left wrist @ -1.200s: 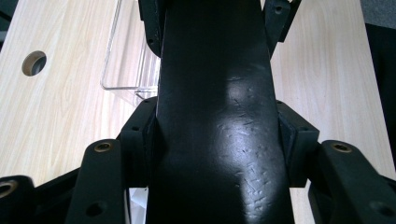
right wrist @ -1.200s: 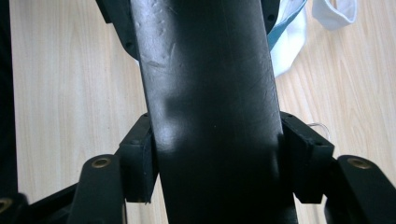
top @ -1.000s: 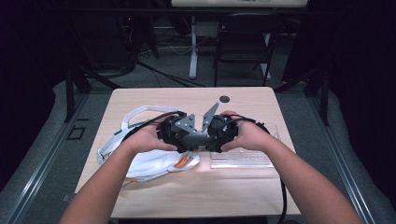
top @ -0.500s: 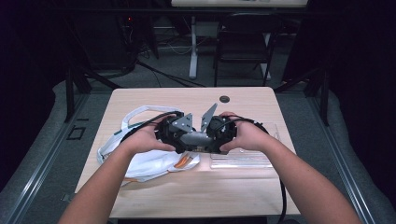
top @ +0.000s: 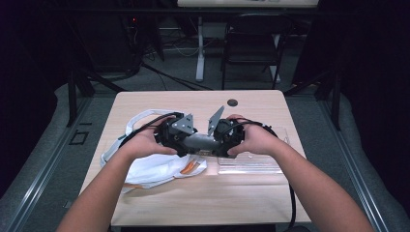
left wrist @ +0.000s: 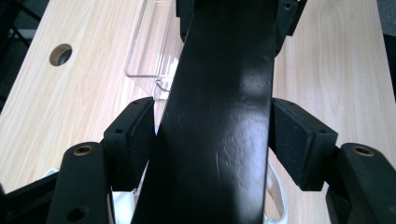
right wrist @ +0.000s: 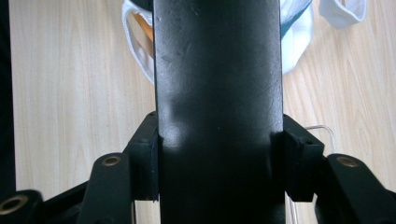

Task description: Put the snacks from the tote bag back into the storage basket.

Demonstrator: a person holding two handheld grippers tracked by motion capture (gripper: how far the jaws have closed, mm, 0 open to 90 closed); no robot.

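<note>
I clamp my left gripper (top: 186, 140) and right gripper (top: 212, 141) on 1 black bar (left wrist: 219, 116), steadying both ends.

The desk (top: 193, 193) is pale tan wood with a fine lengthwise grain, and a small dark round hole (top: 232, 102) sits near its far edge. A white plastic bag (top: 145, 166) lies on it, with orange showing through at its opening. Beside the bag, a clear, colourless plastic tray (top: 251, 162) lets the wood tone show through.

The left gripper (top: 176, 133) and the right gripper (top: 222, 135) are black, each topped with a grey plate. Their jaws are matte black with brass-coloured rivets. Between them is a dark grey to glossy black flat bar (left wrist: 219, 116), faintly scratched.

The floor around is grey carpet, the background nearly black.
</note>
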